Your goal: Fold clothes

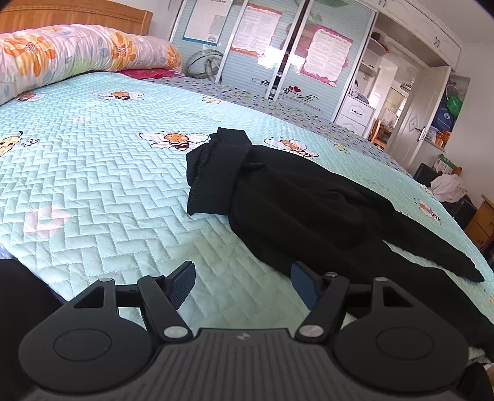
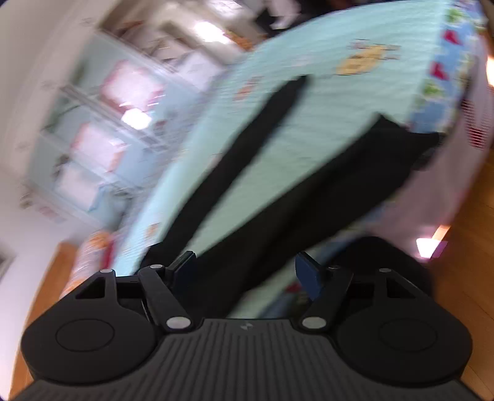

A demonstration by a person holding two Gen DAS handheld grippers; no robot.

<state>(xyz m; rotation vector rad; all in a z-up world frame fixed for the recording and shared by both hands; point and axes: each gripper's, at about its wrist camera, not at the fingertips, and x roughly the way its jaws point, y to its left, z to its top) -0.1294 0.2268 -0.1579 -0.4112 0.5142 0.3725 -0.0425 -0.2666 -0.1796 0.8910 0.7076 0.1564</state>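
A black garment [image 1: 293, 197] lies spread on the turquoise bee-patterned bedspread [image 1: 108, 185], with one end bunched up at the far side. My left gripper [image 1: 242, 271] hovers open above the bedspread at the garment's near left edge, its right finger [image 1: 304, 282] close to the cloth, and nothing sits between the pads. The right wrist view is blurred and tilted. There the black garment [image 2: 308, 191] shows as two long strips running over the bedspread [image 2: 324, 108] to the bed's edge. My right gripper [image 2: 245, 259] stands open just before the dark cloth, and the pads do not press on it.
A rolled floral duvet [image 1: 77, 52] and wooden headboard [image 1: 77, 15] lie at the far left. Wardrobe doors with posters [image 1: 262, 46] and an open door [image 1: 423, 117] stand beyond the bed. Wooden floor [image 2: 463, 277] lies beside the bed.
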